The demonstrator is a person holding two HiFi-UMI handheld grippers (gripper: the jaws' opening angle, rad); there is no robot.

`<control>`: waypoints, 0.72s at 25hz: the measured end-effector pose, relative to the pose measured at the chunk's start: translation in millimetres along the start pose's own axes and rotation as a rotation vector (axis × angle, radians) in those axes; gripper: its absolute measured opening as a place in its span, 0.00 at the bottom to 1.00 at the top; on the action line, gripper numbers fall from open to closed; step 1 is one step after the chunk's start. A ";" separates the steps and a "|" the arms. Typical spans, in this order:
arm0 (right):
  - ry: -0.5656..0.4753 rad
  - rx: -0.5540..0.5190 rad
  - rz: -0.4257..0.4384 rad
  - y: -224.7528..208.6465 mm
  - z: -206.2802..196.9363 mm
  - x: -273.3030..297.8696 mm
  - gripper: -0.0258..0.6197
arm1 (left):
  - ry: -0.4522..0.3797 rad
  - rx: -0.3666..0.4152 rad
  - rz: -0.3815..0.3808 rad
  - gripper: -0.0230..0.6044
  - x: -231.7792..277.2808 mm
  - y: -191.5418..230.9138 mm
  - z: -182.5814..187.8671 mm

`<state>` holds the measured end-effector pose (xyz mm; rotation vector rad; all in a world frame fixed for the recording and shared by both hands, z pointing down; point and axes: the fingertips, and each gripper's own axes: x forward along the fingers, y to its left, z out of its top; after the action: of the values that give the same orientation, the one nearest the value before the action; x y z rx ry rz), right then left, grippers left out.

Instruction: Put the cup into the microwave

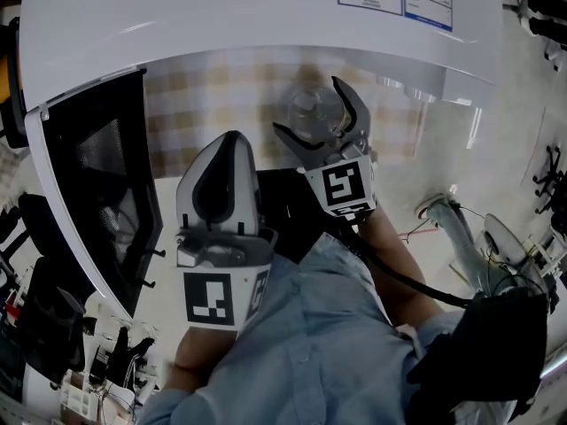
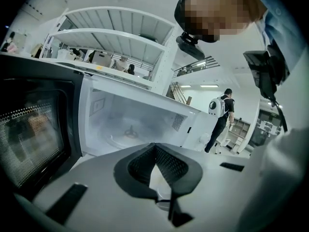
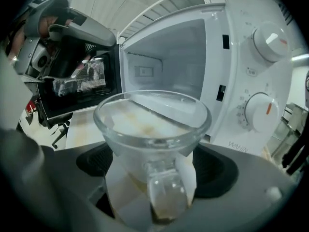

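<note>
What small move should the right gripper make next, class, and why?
Probably close the right tongs on the glass cup. They stand open around it without pressing, and it rests on the checked cloth, outside the open microwave.

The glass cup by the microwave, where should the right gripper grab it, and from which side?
Grip the cup by its narrower body below the flared rim, from the handle side: the handle faces the right gripper, so open jaws straddle it.
</note>
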<state>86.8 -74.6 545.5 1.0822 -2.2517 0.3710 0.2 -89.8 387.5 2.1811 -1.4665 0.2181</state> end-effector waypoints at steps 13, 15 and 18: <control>-0.014 0.002 -0.001 -1.5 1.2 -2.0 0.57 | -0.028 0.016 0.009 0.05 -9.5 -0.4 0.7; -0.022 0.014 0.010 0.0 5.3 -5.3 0.57 | -0.039 0.021 0.010 0.05 -15.1 -3.5 1.5; -0.049 0.026 0.008 0.7 18.5 -16.4 0.57 | -0.057 0.028 0.009 0.05 -24.9 -11.8 5.9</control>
<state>86.7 -73.2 520.9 1.1067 -2.3007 0.3820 -0.2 -68.7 368.8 2.2207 -1.5126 0.1824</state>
